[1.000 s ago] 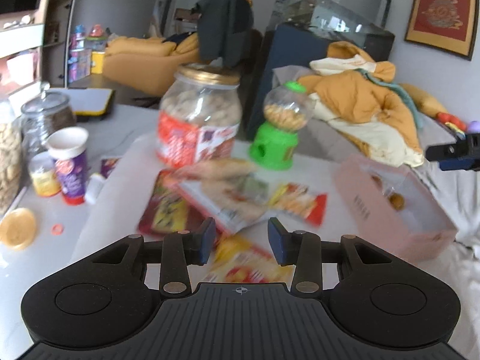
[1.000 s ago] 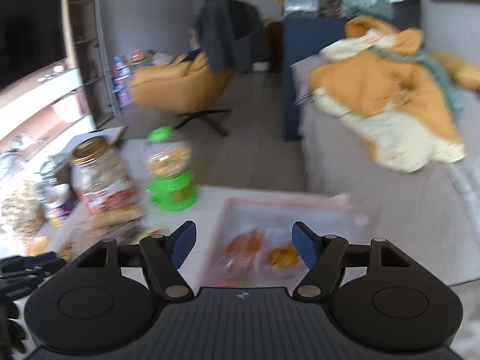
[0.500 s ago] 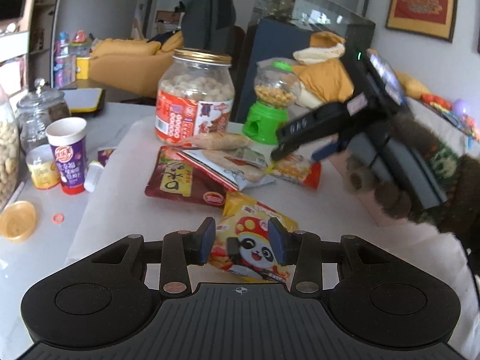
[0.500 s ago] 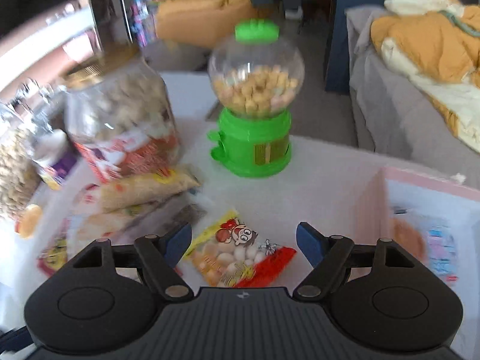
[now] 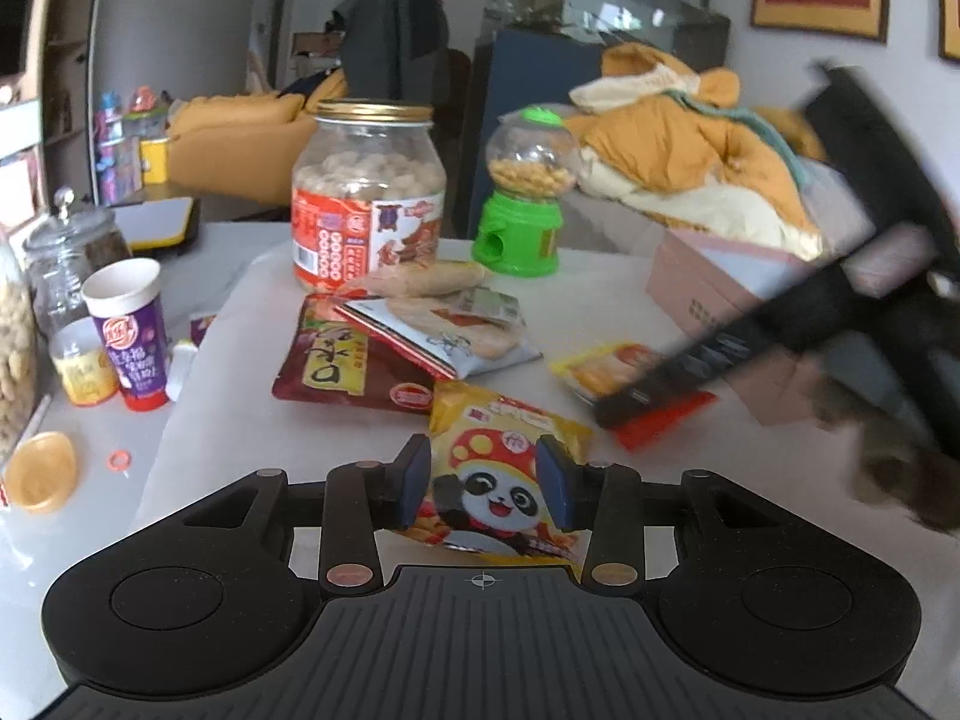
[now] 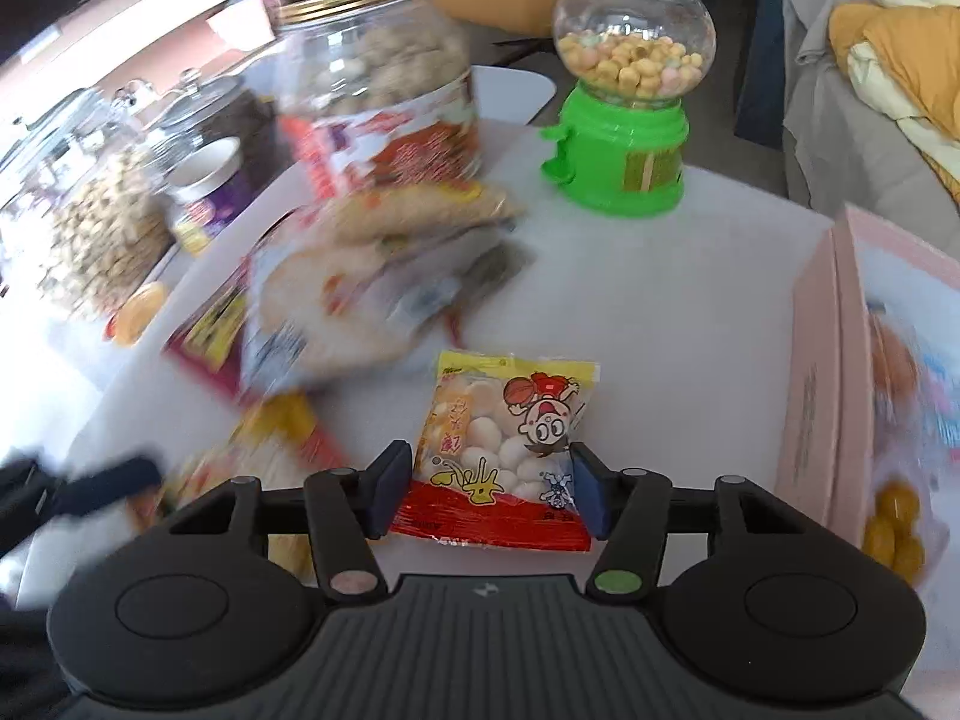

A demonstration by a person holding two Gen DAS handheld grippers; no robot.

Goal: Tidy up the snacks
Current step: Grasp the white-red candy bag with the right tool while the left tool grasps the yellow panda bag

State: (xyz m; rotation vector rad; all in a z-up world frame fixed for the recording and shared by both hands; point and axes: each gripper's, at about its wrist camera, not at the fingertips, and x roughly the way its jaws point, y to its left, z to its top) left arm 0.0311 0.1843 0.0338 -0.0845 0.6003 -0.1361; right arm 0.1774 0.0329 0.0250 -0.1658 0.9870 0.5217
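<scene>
Left wrist view: the left gripper (image 5: 483, 483) hangs half-open around the panda packet (image 5: 501, 468), near centre, not gripping.

Right wrist view: the right gripper (image 6: 491, 492) is closing around the yellow-red packet (image 6: 501, 450) (beside the pink box (image 6: 819, 402)); next, probably pinch and lift.

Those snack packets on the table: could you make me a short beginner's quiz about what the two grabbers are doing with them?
1. True or false: the packet between the right gripper's jaws is the panda packet.
2. Which container beside the pink box has a green base? A) glass jar B) candy dispenser C) paper cup
3. Fill in: the big peanut jar has a ____-coloured lid.

Key
1. False: the right gripper's jaws are closing around the red-and-yellow ball-snack packet; the panda packet lies in front of the left gripper.
2. B
3. Gold
</scene>
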